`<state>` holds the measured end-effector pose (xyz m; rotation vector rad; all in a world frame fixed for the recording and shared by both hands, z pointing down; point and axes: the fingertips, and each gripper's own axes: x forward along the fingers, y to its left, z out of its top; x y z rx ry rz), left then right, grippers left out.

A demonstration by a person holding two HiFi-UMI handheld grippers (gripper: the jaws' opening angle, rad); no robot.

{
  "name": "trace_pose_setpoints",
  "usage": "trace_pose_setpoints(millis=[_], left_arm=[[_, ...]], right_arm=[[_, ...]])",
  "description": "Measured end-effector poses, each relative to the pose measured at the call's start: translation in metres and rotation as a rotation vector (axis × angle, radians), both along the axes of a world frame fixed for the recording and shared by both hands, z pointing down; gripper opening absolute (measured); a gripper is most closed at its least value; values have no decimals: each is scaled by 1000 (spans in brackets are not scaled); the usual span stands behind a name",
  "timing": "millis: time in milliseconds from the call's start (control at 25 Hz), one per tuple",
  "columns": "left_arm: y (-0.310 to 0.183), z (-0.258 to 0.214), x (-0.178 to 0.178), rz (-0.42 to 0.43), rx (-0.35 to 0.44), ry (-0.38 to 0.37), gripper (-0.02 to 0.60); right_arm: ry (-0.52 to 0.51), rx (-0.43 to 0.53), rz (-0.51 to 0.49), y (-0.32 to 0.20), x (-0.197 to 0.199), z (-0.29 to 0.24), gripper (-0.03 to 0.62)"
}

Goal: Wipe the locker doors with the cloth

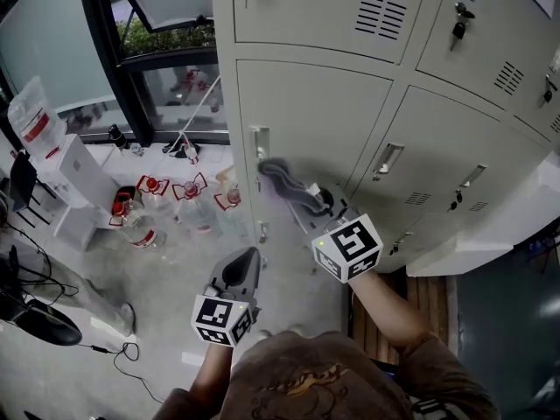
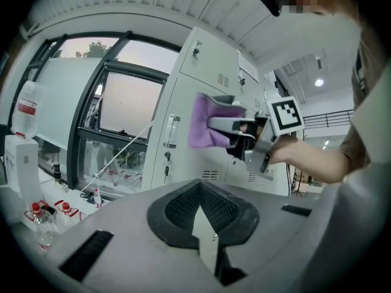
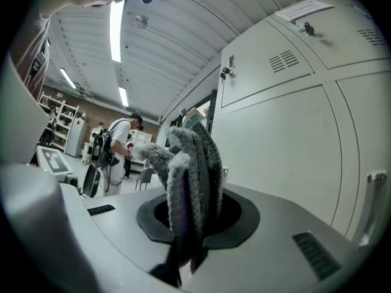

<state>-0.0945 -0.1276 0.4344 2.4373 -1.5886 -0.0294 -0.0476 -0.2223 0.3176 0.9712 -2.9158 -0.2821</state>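
A grey and purple cloth (image 1: 284,183) is bunched between the jaws of my right gripper (image 1: 308,201), which is shut on it. The cloth (image 3: 186,170) stands up in folds in the right gripper view, close to a pale grey locker door (image 3: 287,145). In the head view the cloth rests against the locker door (image 1: 315,121) beside its recessed handle (image 1: 260,147). In the left gripper view the cloth (image 2: 204,124) shows purple against that same door. My left gripper (image 1: 241,268) hangs lower, away from the lockers, shut with nothing in it.
Several water bottles (image 1: 162,204) stand on the floor left of the lockers, below a window (image 1: 166,51). Cables (image 1: 114,350) lie at lower left. Keys hang in the upper locker locks (image 1: 458,20). A person (image 3: 116,148) stands far off in the right gripper view.
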Motion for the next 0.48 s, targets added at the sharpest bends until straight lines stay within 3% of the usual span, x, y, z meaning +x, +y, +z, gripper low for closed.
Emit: trace_pose_setpoints(millis=[480], left_arm=[[3, -2, 8, 20, 1, 8, 0]], right_arm=[[-73, 71, 36, -49, -57, -94, 51]])
